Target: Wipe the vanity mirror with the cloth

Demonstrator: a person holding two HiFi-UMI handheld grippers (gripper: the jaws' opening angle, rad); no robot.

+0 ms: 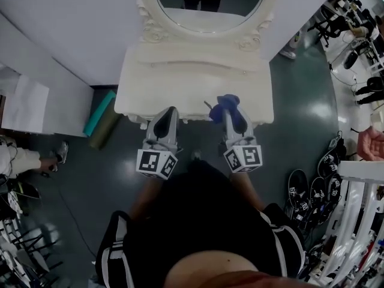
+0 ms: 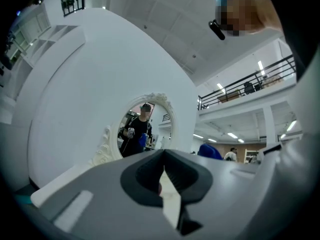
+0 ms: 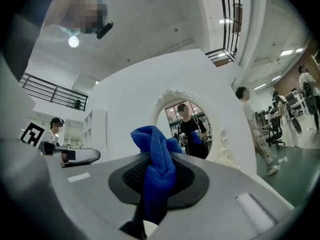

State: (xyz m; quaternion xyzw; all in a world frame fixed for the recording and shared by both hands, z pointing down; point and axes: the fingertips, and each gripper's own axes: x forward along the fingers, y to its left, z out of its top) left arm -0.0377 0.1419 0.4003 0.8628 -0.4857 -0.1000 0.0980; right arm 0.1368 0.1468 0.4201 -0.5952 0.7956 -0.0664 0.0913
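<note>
The right tongs (image 1: 233,114) are clenched on the blue cloth (image 1: 227,101), which bunches out of their tips over the near edge of the bench (image 1: 192,77), well short of the vanity mirror (image 1: 210,8). The left tongs (image 1: 167,116), pressed together on nothing, hover just beside them, equally far from the mirror.

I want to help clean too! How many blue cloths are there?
1. The blue cloth is pinched in the right gripper, held by the vanity table's front edge, below the mirror. More could be hidden out of view.
</note>
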